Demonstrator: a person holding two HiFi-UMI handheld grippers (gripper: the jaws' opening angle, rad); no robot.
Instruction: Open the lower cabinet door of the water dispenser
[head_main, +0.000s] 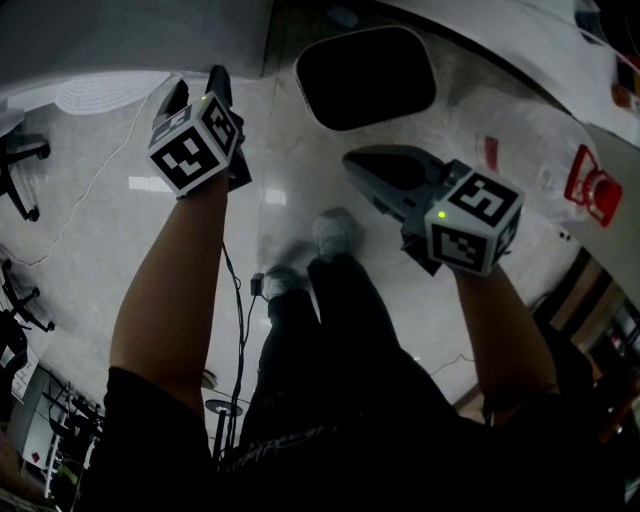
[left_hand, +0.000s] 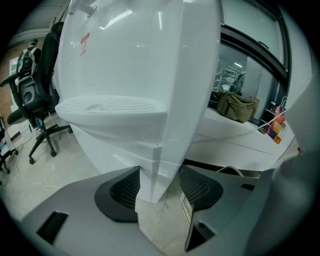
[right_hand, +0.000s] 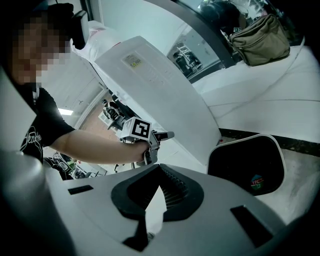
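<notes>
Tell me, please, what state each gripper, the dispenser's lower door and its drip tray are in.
left gripper, open, astride a white lower edge of the water dispenser.
right gripper, shut, nothing between its jaws.
lower cabinet door, cannot tell whether open or closed.
drip tray, nothing standing on it.

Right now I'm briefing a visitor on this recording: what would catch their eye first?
The white water dispenser fills the left gripper view, its corner edge between the open jaws of the left gripper. In the right gripper view, a dark rounded panel stands low at right.
</notes>
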